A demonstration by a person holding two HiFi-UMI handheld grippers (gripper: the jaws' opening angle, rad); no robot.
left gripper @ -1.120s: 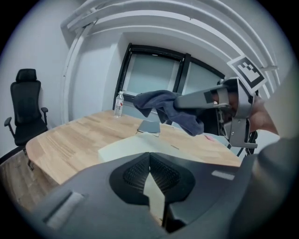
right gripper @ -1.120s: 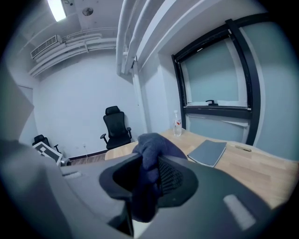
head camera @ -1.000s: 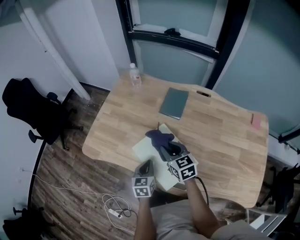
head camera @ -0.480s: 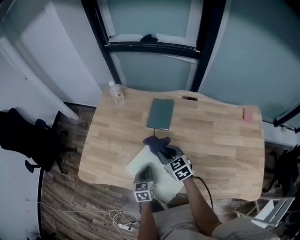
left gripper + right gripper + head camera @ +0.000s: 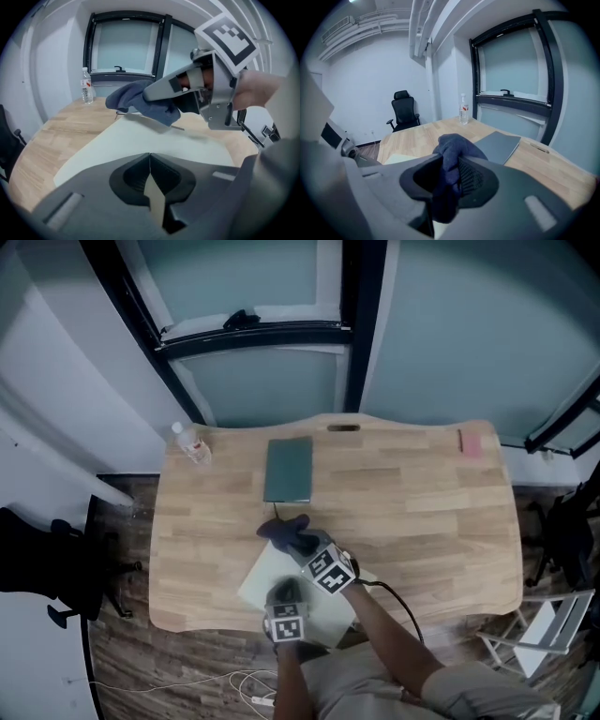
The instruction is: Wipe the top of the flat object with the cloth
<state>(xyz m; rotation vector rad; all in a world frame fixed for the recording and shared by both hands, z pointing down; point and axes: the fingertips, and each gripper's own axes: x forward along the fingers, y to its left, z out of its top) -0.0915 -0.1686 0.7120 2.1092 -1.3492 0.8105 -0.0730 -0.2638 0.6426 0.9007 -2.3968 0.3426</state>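
- Head view: a light wooden worktop point(image 5: 412, 512) fills the middle of the frame, and both grippers sit at its lower centre.
- The left gripper point(image 5: 286, 594) is at the bottom centre. In the left gripper view its jaws are closed on the near edge of a pale flat board point(image 5: 140, 140), with a pale sliver showing between them.
- The pale flat board point(image 5: 256, 579) lies at an angle at the lower centre of the worktop, by its near edge.
- The right gripper point(image 5: 306, 547) is just above and right of the left one. In the right gripper view its jaws are clamped on a dark blue cloth point(image 5: 452, 150).
- The dark blue cloth point(image 5: 284, 532) bunches beyond the jaws, at the far edge of the board; I cannot tell whether it touches.
- A grey flat pad point(image 5: 288, 471) lies above the cloth, apart from it.
- A clear water bottle point(image 5: 192, 443) stands at the worktop's upper left corner, and a small pink item point(image 5: 470, 442) lies at the upper right.
- A black office chair point(image 5: 404, 108) stands on the floor at the left of the right gripper view.
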